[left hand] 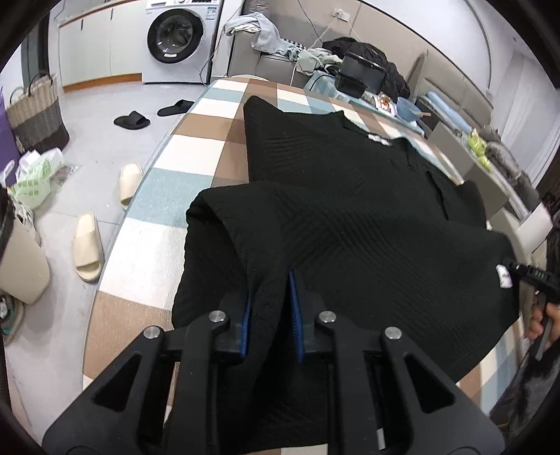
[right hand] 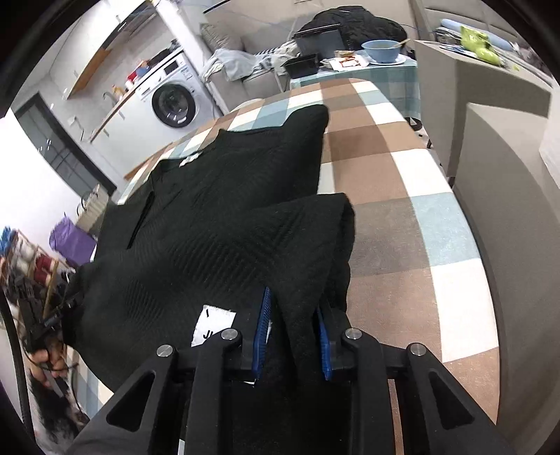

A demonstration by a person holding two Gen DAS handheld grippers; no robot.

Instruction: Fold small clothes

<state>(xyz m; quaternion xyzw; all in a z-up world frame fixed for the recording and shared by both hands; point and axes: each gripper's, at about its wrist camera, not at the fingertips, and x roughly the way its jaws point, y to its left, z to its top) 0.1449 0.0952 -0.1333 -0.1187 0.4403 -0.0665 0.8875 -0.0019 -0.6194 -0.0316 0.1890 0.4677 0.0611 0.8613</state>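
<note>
You work in a lived-in room: a grey sofa [left hand: 280, 59] runs along the far wall, heaped with clothes [left hand: 259, 31], and a washer [left hand: 178, 38] stands against the wall to its left, under a counter in the right wrist view. The floor [left hand: 87, 105] is pale tile. On it you have a woven basket [left hand: 35, 108], two black slippers [left hand: 132, 120] and two cream slippers [left hand: 87, 252], plus a green-printed bag [left hand: 35, 178] near the left edge.

Before you is the table [left hand: 196, 154], covered in a checked cloth of brown, white, blue and grey squares. At its far end sit a black box [right hand: 316, 43], a blue bowl [right hand: 380, 50] and some wrappers; their details are too blurred to tell much.

The black top [left hand: 332, 168] lies spread on the cloth, neck label away from you, ribbed knit showing. Its near hem is lifted off the table and doubled over toward the middle.

Your left gripper [left hand: 271, 315] is clenched on the hem's left corner, cloth bunched between the blue pads [left hand: 295, 315]. Your right gripper [right hand: 294, 336] is clamped on the hem's right corner, beside a white care label [right hand: 213, 325]. Each view catches the other gripper at its edge, holding the same hem.
</note>
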